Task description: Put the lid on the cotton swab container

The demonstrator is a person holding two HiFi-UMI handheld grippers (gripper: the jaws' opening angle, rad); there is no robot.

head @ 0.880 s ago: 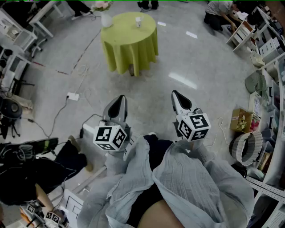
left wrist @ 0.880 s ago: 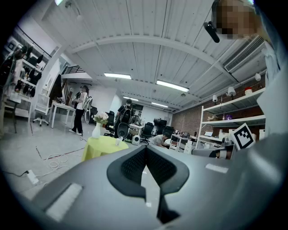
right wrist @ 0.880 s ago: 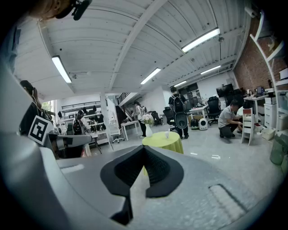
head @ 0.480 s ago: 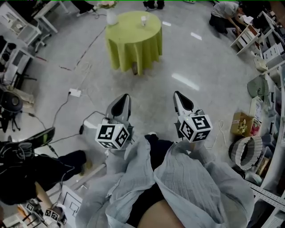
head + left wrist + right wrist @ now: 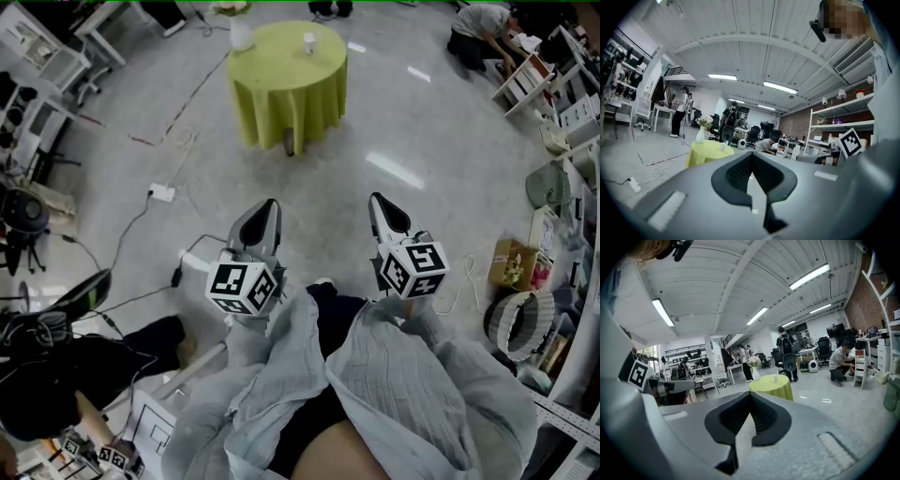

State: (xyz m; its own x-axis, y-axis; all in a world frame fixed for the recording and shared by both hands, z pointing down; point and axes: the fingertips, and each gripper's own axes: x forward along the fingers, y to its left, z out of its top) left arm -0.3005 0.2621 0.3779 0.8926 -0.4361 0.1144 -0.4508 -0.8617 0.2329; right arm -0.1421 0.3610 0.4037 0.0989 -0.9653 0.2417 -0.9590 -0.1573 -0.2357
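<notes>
A small white container (image 5: pixel 309 41) stands on a round table with a yellow-green cloth (image 5: pixel 281 103), far ahead across the floor. It is too small to tell whether a lid is on it. It also shows in the left gripper view as a small white container (image 5: pixel 723 145) and in the right gripper view as a small white container (image 5: pixel 775 378). My left gripper (image 5: pixel 269 203) and right gripper (image 5: pixel 375 198) are held side by side at waist height and point at the table. Both are shut and hold nothing, as the left gripper (image 5: pixel 751 153) and right gripper (image 5: pixel 750 393) show up close.
A white vase of flowers (image 5: pixel 241 34) stands on the table's far left. Cables and a power strip (image 5: pixel 162 194) lie on the floor at left. Shelves, a cardboard box (image 5: pixel 512 262) and a basket (image 5: pixel 516 321) line the right side. A person (image 5: pixel 478 23) crouches at the far right.
The table has shifted a little right and up in the head view. Both grippers keep the same shut pose in front of me.
</notes>
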